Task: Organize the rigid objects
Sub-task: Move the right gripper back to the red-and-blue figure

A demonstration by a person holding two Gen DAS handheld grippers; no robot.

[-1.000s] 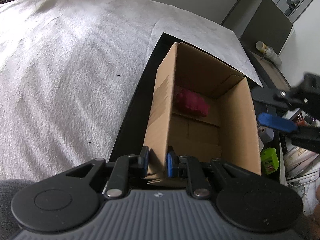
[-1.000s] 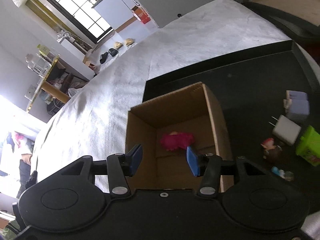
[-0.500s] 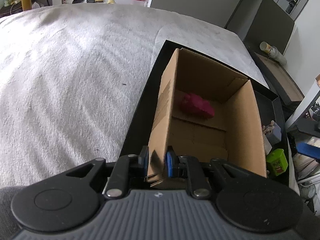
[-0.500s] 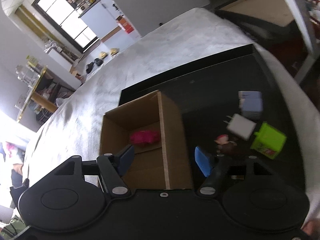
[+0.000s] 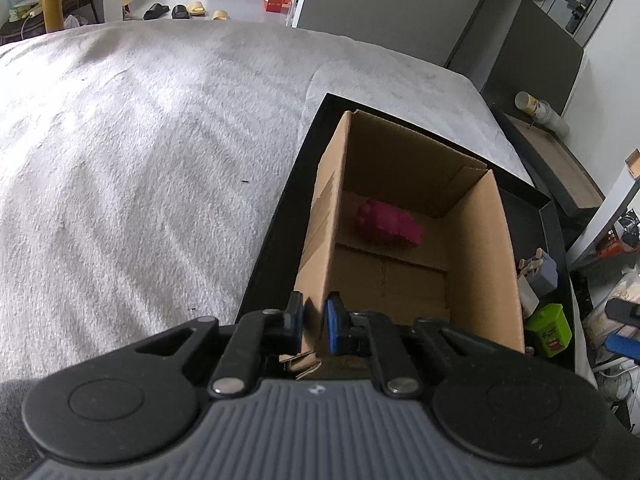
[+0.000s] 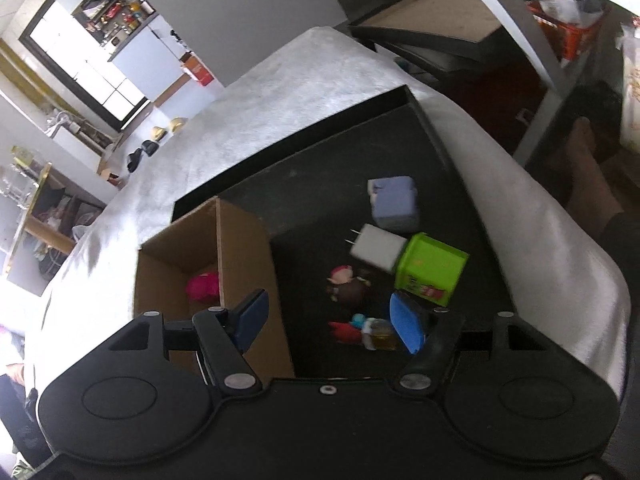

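step: box steadied, next toy sought | left gripper (image 5: 313,322): pinching near wall of cardboard box (image 5: 500,264) | right gripper (image 6: 328,320): spread wide over black tray (image 6: 312,192) | pink toy (image 5: 388,222) in box; 5 pieces loose on tray, small figurine (image 6: 360,330) nearest | next: lower, close on it

I see the tray (image 6: 424,128) lying on the bed (image 5: 140,160), toward the right of the left wrist frame. The cardboard box (image 5: 500,272) stands in the tray's left part, with a toy (image 5: 388,224) on its floor near the far wall. In the right wrist frame, right of the box, the loose things sit together on the tray: a block (image 6: 394,202) farthest, a charger (image 6: 378,249) below it, a cube (image 6: 430,268) touching the charger's right, a figurine (image 6: 348,286) left of the cube, and another figure (image 6: 360,330) lowest, between my right fingers (image 6: 406,328).
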